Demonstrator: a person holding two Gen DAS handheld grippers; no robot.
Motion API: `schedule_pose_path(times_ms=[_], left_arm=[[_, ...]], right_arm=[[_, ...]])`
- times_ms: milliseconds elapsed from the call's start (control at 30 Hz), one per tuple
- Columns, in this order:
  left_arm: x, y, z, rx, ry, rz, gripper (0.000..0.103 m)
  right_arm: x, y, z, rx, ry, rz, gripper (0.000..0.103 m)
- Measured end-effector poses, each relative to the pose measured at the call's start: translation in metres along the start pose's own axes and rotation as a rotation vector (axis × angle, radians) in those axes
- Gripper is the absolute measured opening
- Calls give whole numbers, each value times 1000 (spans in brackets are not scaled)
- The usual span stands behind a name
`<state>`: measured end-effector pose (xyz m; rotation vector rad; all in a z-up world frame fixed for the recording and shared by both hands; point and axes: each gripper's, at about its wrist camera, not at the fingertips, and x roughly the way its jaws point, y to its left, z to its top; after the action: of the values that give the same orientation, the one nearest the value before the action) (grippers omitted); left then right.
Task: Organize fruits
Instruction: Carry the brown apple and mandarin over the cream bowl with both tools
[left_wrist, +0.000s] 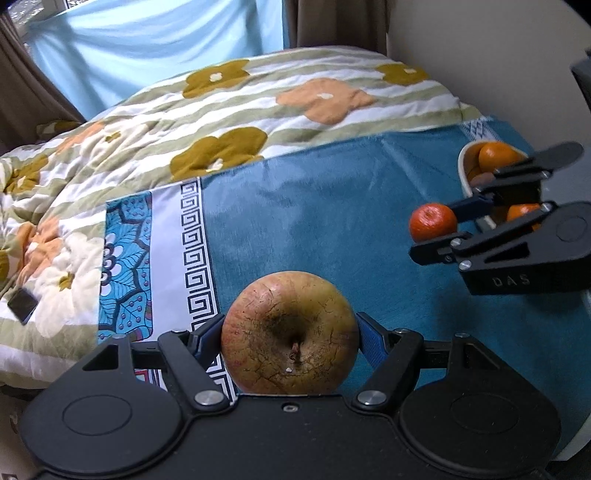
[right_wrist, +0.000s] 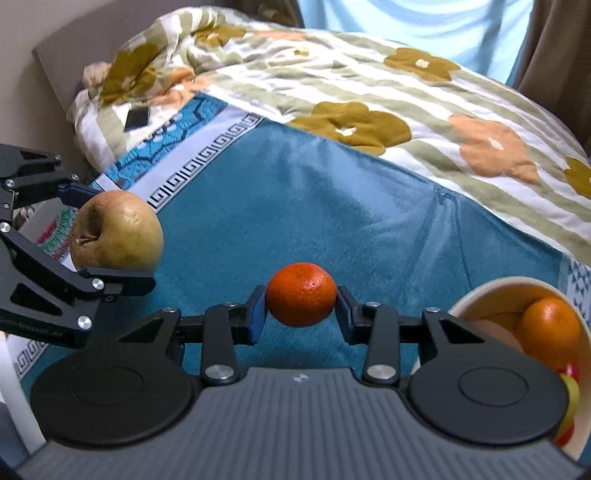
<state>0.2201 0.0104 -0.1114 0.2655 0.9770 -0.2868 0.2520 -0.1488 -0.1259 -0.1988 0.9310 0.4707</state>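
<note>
My left gripper (left_wrist: 290, 332) is shut on a large yellow-brown apple (left_wrist: 290, 332) and holds it above the teal blanket (left_wrist: 314, 221). The apple also shows at the left of the right wrist view (right_wrist: 116, 230). My right gripper (right_wrist: 301, 295) is shut on a small orange mandarin (right_wrist: 301, 294), also held above the blanket. In the left wrist view this gripper (left_wrist: 437, 223) and mandarin (left_wrist: 432, 221) are at the right. A white bowl (right_wrist: 476, 295) with more mandarins (right_wrist: 550, 325) sits at the lower right, close beside my right gripper; it also shows in the left wrist view (left_wrist: 463, 173).
A floral quilt (left_wrist: 221, 122) lies bunched behind and left of the teal blanket. A dark phone (left_wrist: 23, 304) rests on the quilt at far left. Light blue curtains (left_wrist: 147, 48) hang behind the bed. A headboard (right_wrist: 62, 44) stands at the left.
</note>
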Motion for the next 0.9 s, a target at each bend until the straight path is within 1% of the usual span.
schedule_pose_path(times_ms=[167,300,433,700,900], left_arm=[[-21,-18,2,-17,-31,5,78],[-34,-37,6,-28,-56,-13,78],[-41,-62,11,-15,-79,-34,78],[-45,-116,29,28,-117,-93,78],[-40,-154,49,62,-145,-121,78]], right_arm=[[-33,-6,-14,33,-29,-10,54],[-61,-20,-29,62,-47,-38,54],[-84,-39,-46,92,-61,-78,54],[-123,-84,-79,166,-85,-161,54],[-141,-117,-96,195,-105,-204,54]])
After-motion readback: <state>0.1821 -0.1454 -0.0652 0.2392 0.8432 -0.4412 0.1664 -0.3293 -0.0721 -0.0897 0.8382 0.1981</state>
